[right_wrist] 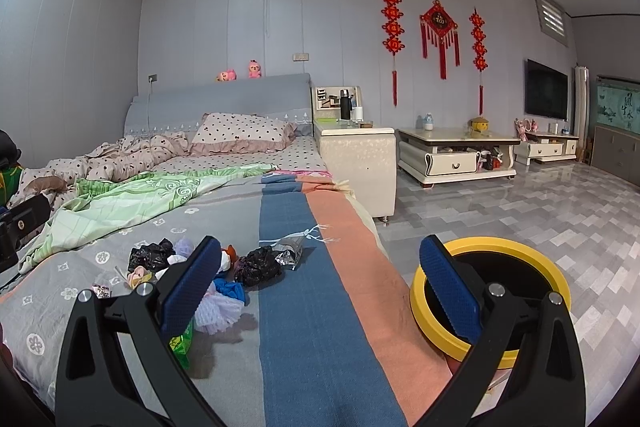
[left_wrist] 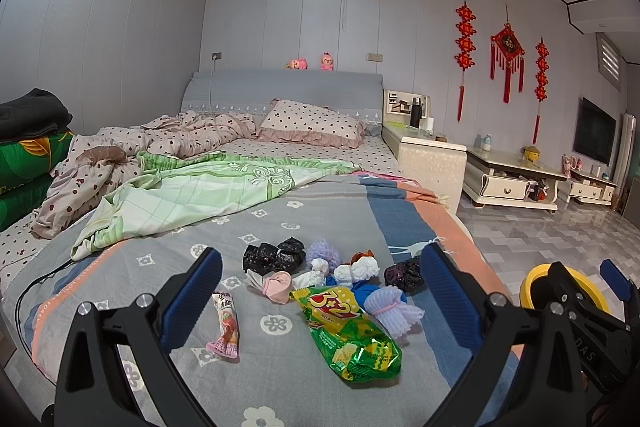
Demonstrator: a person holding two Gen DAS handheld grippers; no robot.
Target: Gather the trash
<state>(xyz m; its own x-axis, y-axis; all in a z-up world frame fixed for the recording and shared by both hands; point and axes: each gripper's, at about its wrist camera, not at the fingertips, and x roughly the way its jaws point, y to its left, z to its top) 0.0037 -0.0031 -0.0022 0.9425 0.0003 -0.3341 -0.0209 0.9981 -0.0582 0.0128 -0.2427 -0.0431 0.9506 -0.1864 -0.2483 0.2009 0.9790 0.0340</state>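
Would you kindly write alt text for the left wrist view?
The open left hand-held gripper hovers over a pile of trash on a grey bed cover: a green snack wrapper, a pink wrapper and knotted bags. The yellow-rimmed bin stands at the right, beside the bed.

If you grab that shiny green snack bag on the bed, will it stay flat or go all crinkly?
Probably crinkly. The green snack bag looks like thin glossy foil, already wrinkled, so it should crumple and may slip between the fingers. It lies nearly flat, so it seems almost empty and light. It shouldn't roll.
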